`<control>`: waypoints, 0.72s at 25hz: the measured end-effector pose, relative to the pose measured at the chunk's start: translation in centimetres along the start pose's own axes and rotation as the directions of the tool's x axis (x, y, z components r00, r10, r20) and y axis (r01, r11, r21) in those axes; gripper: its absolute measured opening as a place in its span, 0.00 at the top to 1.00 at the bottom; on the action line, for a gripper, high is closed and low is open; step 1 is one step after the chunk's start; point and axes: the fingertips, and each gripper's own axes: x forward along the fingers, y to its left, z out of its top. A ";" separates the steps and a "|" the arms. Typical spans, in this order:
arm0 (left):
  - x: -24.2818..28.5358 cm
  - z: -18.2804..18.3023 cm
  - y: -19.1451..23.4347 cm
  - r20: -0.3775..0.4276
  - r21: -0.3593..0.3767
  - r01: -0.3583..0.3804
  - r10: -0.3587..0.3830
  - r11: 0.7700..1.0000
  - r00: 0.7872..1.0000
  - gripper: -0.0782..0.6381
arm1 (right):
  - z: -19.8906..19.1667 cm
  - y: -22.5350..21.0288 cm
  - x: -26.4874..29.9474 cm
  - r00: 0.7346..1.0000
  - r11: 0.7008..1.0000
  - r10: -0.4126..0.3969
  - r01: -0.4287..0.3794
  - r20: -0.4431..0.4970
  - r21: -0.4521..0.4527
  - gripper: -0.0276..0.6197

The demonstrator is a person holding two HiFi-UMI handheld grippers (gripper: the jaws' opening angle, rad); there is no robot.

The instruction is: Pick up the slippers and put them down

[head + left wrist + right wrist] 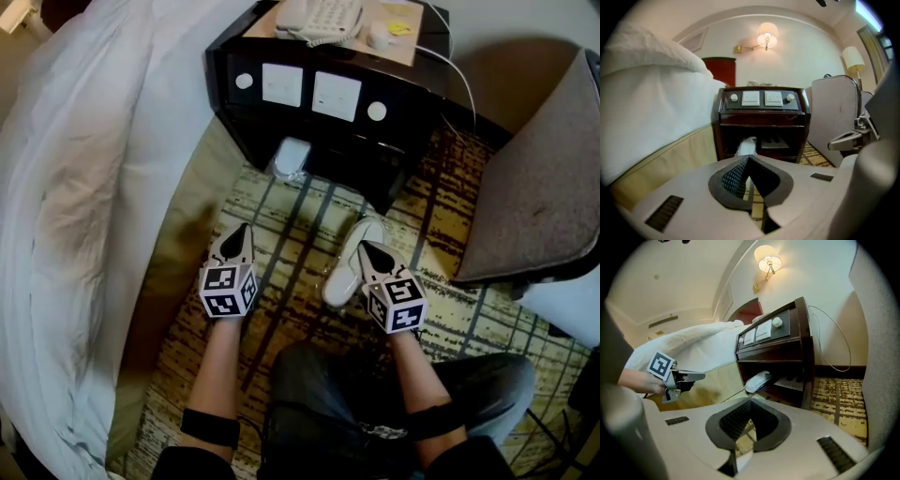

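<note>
So, 2 slippers were spotted here. A white slipper (343, 270) was seen on the patterned carpet (291, 239), near the person, just left of the right gripper (366, 247). That gripper's tip was overlapped with the slipper's right edge in the head view, and whether it was actually touched can't be told. In the right gripper view the jaws were found pressed fully together at the tips with nothing caught between the pads, only carpet and a pale patch being seen through the gap lower down. The other slipper (746, 146) was tucked into the open lower shelf of the dark nightstand (417, 108) at the far side, with its end poked out over the shelf edge. The left gripper (749, 160) was held out over the carpet, well apart from that shelf, jaws closed all the way and nothing held. A white-covered bed (84, 187) was seen along the left, a grey padded chair (544, 178) on the right, and a phone (319, 17) was parked on top of the nightstand.
</note>
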 end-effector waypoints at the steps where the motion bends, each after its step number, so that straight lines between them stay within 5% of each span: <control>1: -0.9 -0.1 0.0 0.001 -0.008 -0.007 0.007 1.000 1.000 0.89 | 0.2 -0.1 -0.4 1.000 1.000 -0.002 0.002 0.001 -0.003 0.96; 10: -8.1 -1.9 1.0 0.014 -0.081 -0.091 0.093 0.992 0.996 0.89 | 1.4 -0.4 -2.4 1.000 1.000 -0.016 0.017 0.022 -0.017 0.96; 18: -9.3 -2.4 0.8 0.036 -0.081 -0.087 0.090 0.993 0.995 0.89 | 1.3 -0.8 -3.1 0.999 1.000 -0.027 0.028 0.033 -0.012 0.96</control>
